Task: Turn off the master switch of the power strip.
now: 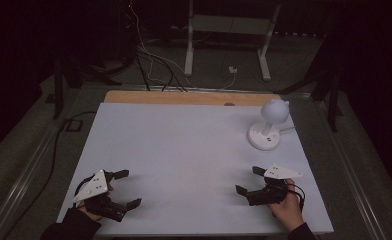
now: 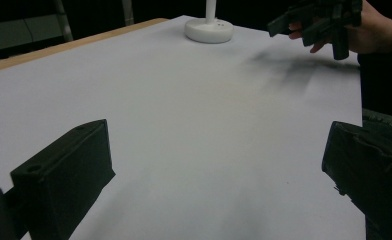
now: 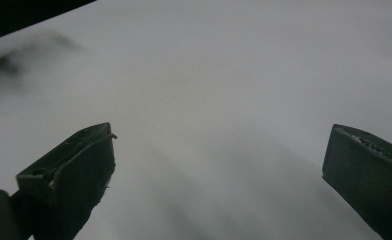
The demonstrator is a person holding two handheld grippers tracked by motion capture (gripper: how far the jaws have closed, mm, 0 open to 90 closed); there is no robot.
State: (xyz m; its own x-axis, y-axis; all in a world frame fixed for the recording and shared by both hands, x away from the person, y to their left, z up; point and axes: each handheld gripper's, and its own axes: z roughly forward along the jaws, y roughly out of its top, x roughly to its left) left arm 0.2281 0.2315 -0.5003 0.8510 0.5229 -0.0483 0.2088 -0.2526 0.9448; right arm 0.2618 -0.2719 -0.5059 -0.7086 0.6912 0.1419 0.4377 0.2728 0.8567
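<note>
My left gripper point(image 1: 127, 189) hovers low over the white table point(image 1: 184, 145) near its front left corner, jaws wide apart with nothing between them. In the left gripper view its gripper point(image 2: 216, 142) frames bare table. My right gripper point(image 1: 249, 180) is near the front right, also open and holding nothing, with its jaws pointing left. The right gripper view has its gripper point(image 3: 219, 145) spread over plain white surface. The left gripper view also catches the other hand with the right gripper point(image 2: 314, 20) at the top right.
A white lamp point(image 1: 268, 125) with a round head on a round base stands at the table's back right; its base point(image 2: 209, 30) appears in the left gripper view. A wooden strip point(image 1: 189, 97) runs along the far edge. Cables and a white stand point(image 1: 229, 30) lie on the floor beyond.
</note>
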